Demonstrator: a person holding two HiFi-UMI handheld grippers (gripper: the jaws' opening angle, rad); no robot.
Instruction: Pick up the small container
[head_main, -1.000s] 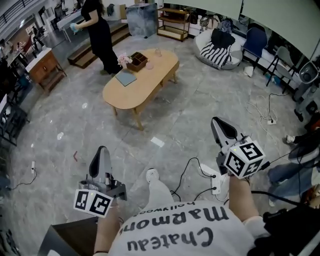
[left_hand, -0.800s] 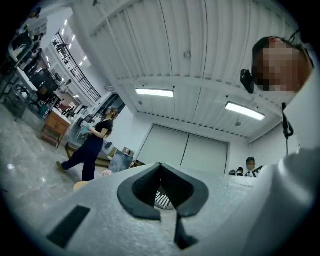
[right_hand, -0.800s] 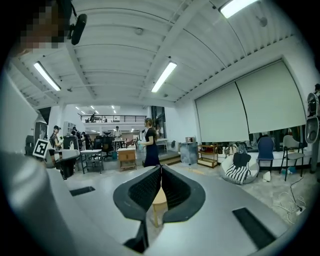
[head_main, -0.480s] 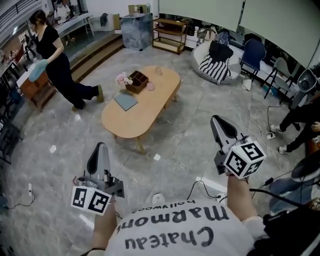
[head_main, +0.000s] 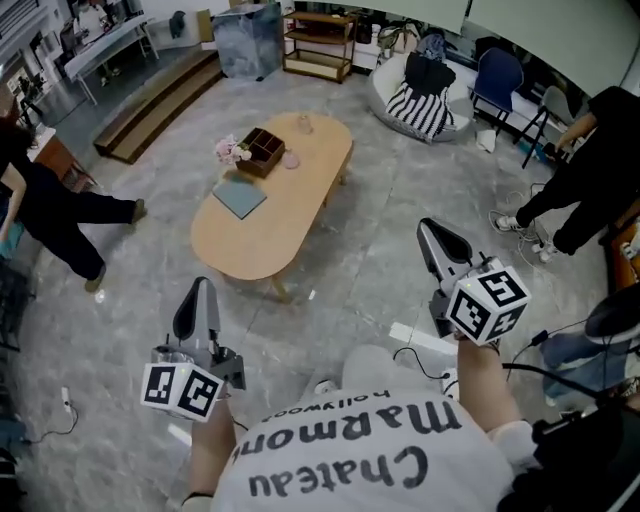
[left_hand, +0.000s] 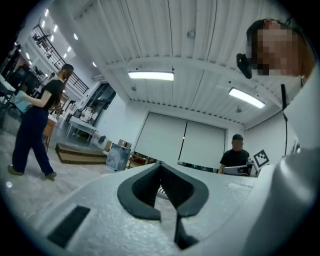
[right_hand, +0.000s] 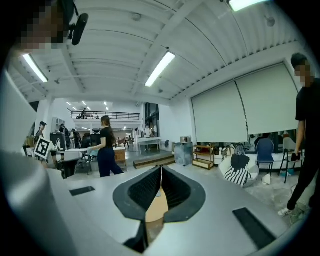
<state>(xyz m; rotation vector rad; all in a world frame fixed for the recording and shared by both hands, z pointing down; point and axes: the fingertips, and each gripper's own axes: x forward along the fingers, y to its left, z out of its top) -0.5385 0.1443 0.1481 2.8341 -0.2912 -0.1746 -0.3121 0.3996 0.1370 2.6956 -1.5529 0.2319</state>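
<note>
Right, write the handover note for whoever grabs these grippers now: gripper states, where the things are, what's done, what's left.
Left gripper: shut, empty, well short of the oval table.
Right gripper: shut, empty, also short of the table.
Things: toward the table's far end stand a wooden divided box, pink flowers, a pink dish and a small cup. A grey-blue mat lies nearer the middle. The container is probably the cup or the dish, but both are too small to tell.
Done: nothing picked up.
Left: close in on the table, open a gripper, grip the container, lift.
</note>
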